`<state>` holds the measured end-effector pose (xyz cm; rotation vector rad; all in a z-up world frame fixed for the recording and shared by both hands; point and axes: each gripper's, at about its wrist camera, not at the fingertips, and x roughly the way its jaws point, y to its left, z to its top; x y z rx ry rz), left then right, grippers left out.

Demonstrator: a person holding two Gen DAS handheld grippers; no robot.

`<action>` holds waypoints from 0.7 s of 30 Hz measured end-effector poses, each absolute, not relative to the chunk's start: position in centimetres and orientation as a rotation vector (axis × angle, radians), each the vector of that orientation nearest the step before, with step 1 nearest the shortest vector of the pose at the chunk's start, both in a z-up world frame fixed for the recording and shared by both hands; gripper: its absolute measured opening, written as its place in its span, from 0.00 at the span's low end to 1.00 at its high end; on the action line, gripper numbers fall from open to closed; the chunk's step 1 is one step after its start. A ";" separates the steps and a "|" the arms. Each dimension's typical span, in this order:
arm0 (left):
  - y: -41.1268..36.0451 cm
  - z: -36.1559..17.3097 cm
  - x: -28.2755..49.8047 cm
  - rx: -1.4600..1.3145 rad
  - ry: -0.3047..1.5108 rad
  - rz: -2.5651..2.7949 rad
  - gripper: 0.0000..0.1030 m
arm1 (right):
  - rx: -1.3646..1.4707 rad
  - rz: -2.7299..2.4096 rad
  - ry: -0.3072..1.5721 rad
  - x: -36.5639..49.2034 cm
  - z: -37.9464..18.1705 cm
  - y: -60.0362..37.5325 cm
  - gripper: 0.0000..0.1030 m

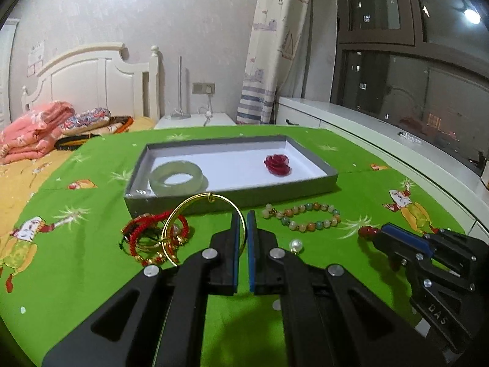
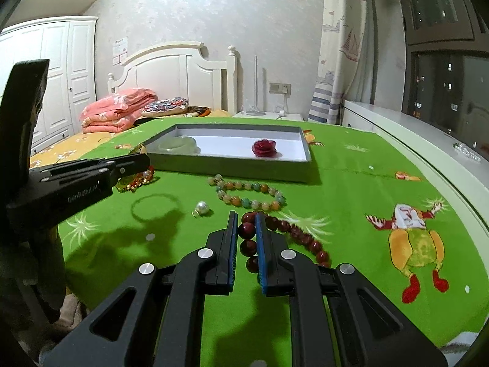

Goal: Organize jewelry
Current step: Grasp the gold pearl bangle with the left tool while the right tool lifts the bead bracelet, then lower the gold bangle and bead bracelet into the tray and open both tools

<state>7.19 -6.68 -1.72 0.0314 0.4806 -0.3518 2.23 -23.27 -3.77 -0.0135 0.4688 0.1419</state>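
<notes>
My left gripper (image 1: 243,217) is shut on a thin gold bangle (image 1: 195,199), which is lifted above the green cloth and stands upright between the blue pads. Its ring shadow falls on the cloth in the right wrist view. My right gripper (image 2: 247,217) is shut on a dark red bead bracelet (image 2: 305,238), whose other beads trail on the cloth to the right. A grey tray (image 1: 232,197) holds a pale jade bangle (image 1: 175,177) and a red rose ornament (image 1: 277,165). In the right wrist view the left gripper (image 2: 146,161) hovers at the tray's near left corner.
Red cord bracelets (image 1: 152,238) lie left of the left fingers. A multicoloured bead bracelet (image 1: 305,217) and a pearl earring (image 1: 295,244) lie in front of the tray. A bed with folded blankets (image 2: 119,107) is beyond the table on the left, a window ledge (image 2: 428,134) on the right.
</notes>
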 end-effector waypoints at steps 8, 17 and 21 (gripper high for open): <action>-5.6 -0.7 7.6 0.018 0.439 -0.309 0.04 | -0.039 0.129 0.431 4.4 -2.1 -22.1 0.12; -4.8 0.3 8.8 0.017 0.416 -0.285 0.04 | -0.048 0.137 0.394 6.3 -0.3 -21.4 0.12; -5.2 0.6 9.3 0.030 0.401 -0.277 0.04 | -0.057 0.130 0.376 7.4 0.6 -21.4 0.12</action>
